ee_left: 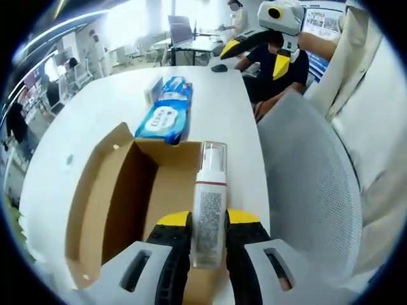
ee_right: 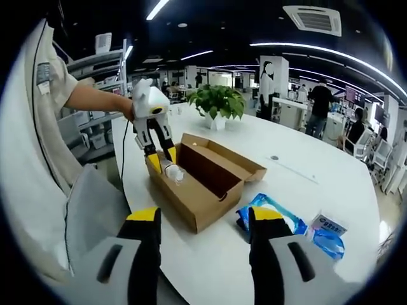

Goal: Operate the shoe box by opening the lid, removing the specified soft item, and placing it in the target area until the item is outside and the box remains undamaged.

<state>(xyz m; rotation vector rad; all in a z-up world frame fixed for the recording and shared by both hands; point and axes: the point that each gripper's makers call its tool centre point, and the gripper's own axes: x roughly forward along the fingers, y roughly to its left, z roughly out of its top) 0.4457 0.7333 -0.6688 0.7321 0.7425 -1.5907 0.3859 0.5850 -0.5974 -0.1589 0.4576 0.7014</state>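
Note:
An open brown cardboard shoe box (ee_left: 121, 197) (ee_right: 203, 178) stands on the white table (ee_left: 95, 121) (ee_right: 305, 165), its flaps folded out. My left gripper (ee_left: 208, 238) is shut on a white pump bottle (ee_left: 208, 213) held over the near end of the box; in the right gripper view the left gripper (ee_right: 159, 151) shows at the box's left end with the bottle (ee_right: 173, 171) between its jaws. A blue soft wipes pack (ee_left: 164, 121) (ee_right: 270, 216) lies on the table beside the box. My right gripper (ee_right: 205, 225) hangs open above the table edge; it appears raised (ee_left: 270, 41) in the left gripper view.
A second smaller blue packet (ee_left: 173, 86) (ee_right: 327, 238) lies past the wipes pack. A grey chair back (ee_left: 311, 190) (ee_right: 89, 216) stands by the table edge. A potted plant (ee_right: 218, 101) sits at the far end. People sit and stand at desks behind.

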